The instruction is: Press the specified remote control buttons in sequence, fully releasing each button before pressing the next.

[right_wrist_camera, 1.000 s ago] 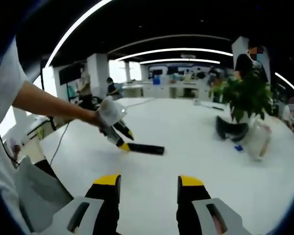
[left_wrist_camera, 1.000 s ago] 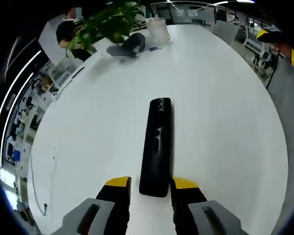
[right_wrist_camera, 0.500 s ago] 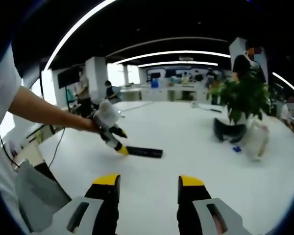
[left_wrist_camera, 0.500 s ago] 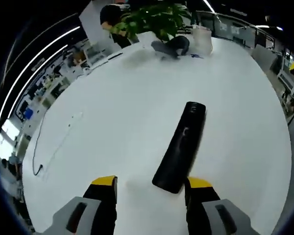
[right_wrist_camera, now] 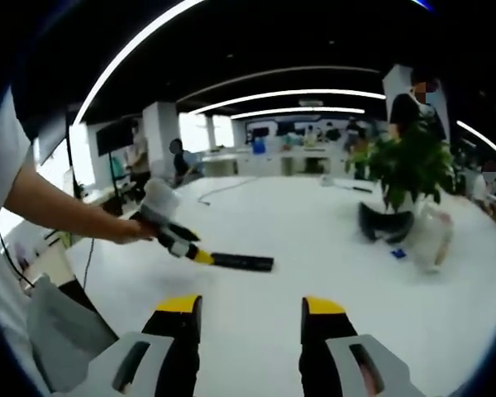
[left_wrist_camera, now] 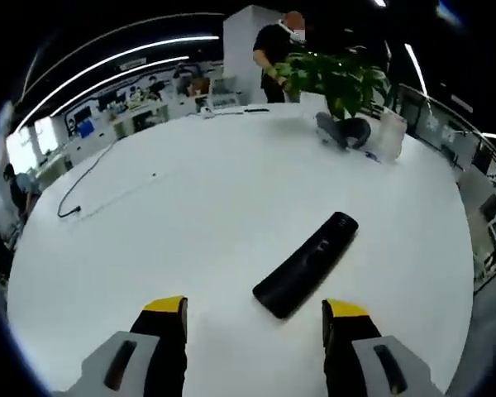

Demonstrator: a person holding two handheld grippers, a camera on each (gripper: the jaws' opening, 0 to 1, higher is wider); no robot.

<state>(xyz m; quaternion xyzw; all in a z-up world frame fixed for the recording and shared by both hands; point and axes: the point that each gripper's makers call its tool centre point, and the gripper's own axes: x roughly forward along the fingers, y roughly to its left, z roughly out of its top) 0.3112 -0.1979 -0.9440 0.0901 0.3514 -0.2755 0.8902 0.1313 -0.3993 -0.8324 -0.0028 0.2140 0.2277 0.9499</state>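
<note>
On white table (left_wrist_camera: pixel 190 207) remote (left_wrist_camera: pixel 306 265) lies untouched; left gripper (left_wrist_camera: pixel 255 308) open; right gripper (right_wrist_camera: pixel 251 305) open.

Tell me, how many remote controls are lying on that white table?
1. The black remote control lies flat on the white table, just ahead of the left gripper; the right gripper view shows it too.

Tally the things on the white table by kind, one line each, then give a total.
Long black remote control: 1
Green potted plant: 1
Dark curved headset-like object: 1
Clear plastic bag: 1
Thin black cable: 1
Small blue item: 1
Total: 6
</note>
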